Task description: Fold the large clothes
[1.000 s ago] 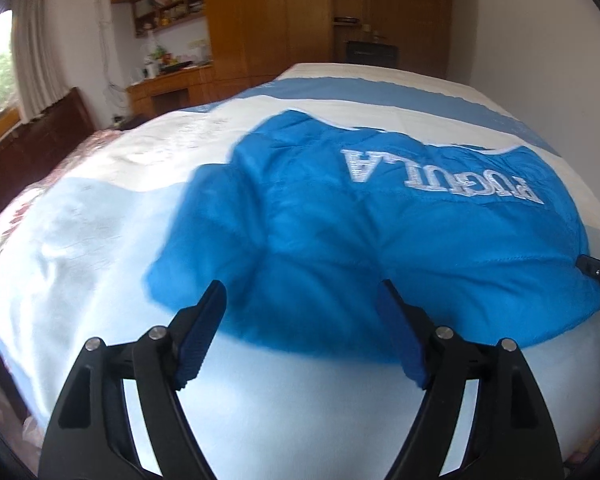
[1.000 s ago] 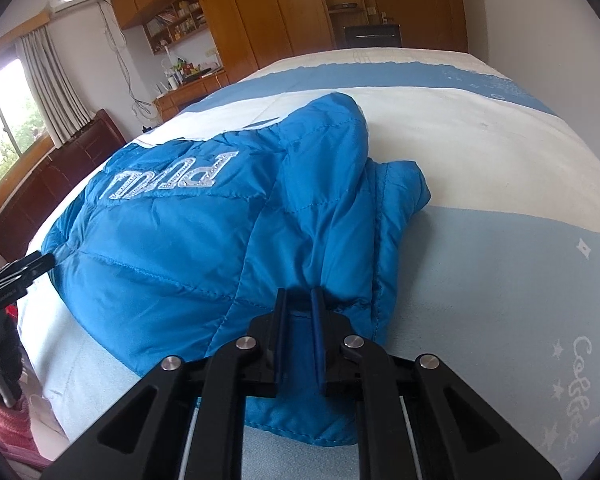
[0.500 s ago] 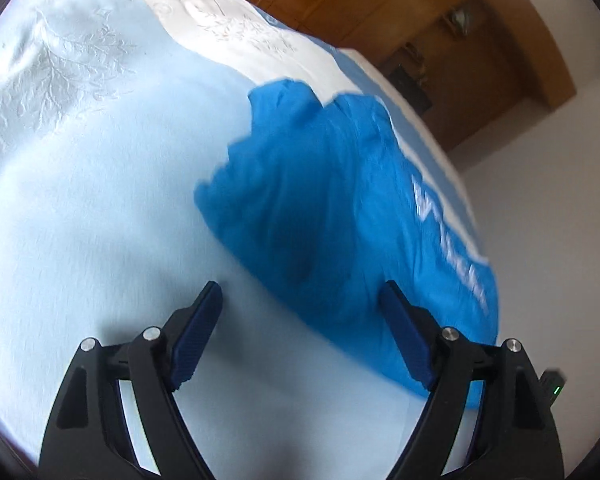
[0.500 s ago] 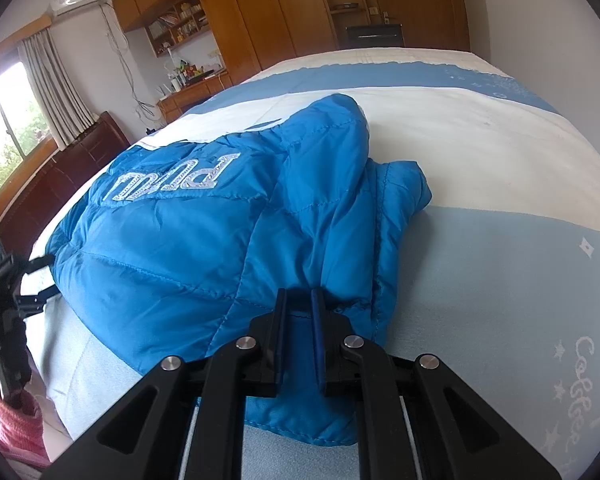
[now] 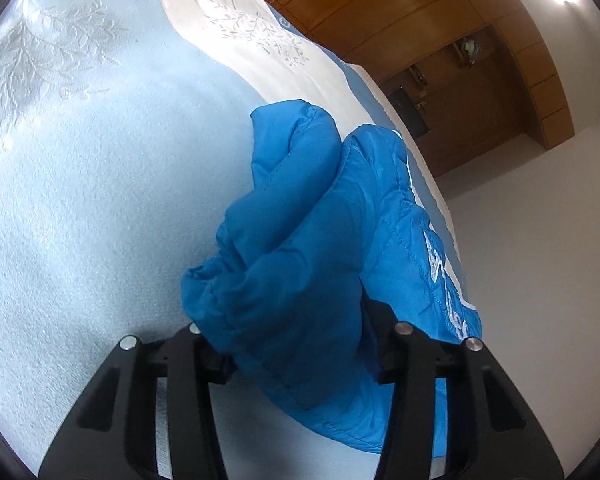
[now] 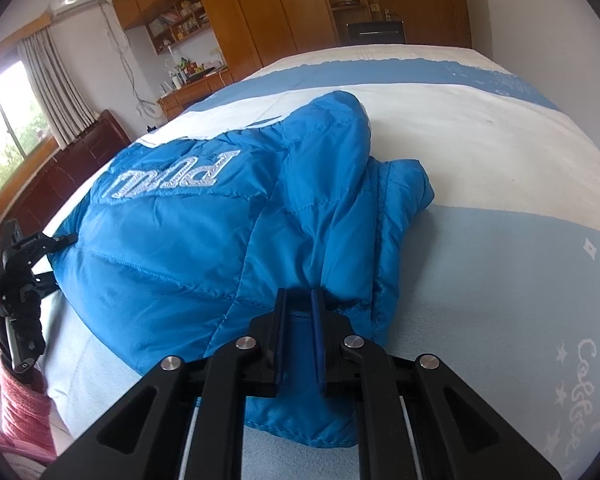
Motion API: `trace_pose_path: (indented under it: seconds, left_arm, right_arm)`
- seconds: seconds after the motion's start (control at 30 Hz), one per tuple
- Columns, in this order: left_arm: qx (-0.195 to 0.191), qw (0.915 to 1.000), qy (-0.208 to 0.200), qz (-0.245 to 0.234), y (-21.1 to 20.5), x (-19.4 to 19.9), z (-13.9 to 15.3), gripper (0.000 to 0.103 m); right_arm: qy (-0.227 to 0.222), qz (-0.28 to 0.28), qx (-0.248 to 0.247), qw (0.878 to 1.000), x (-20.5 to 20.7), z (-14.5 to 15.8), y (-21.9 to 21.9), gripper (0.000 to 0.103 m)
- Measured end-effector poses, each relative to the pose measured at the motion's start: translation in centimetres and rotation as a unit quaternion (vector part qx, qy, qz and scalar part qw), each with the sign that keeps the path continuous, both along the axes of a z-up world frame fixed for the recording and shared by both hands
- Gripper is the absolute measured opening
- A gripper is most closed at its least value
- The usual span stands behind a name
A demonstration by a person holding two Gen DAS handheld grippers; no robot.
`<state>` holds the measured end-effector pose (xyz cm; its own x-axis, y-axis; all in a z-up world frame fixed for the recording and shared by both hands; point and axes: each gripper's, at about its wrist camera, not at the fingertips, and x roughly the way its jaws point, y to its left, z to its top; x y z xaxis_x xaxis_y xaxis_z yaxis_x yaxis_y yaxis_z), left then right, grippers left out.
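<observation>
A blue padded jacket [image 6: 228, 240] lies on the bed [image 6: 500, 240], its long axis across the bed and its white lettering upside down toward the window side. The right gripper [image 6: 299, 312], jaws narrow, pinches the jacket's near hem. The left gripper [image 5: 296, 344], jaws just closing, clamps a bunched fold at the jacket's opposite end.

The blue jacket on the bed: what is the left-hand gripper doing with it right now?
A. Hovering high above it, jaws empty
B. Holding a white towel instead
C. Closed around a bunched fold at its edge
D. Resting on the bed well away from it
C: in the left wrist view, the left gripper has a thick fold of the blue jacket bunched between its jaws, which have just been closing.
</observation>
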<state>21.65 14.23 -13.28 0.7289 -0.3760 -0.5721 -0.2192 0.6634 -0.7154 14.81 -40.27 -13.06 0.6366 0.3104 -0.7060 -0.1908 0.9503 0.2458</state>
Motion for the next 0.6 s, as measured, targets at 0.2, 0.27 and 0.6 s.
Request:
trace_pose_path:
  seconds: [0.2,0.27,0.6]
  left_arm:
    - [0.008,0.9999,-0.011,-0.002,-0.9,0.3,-0.2,0.043]
    - [0.011,0.9998,-0.018,-0.003,-0.8,0.2,-0.1,0.040]
    - [0.114,0.9889,-0.095,-0.011,-5.0,-1.3,7.5,0.031]
  right_arm:
    - [-0.003,-0.004,-0.008,1.000,0.1,-0.2,0.3,0.010]
    - [0.002,-0.004,0.002,1.000,0.2,-0.1,-0.1,0.010]
    - [-0.028,-0.004,0.016,0.999,-1.4,4.4,-3.1,0.025]
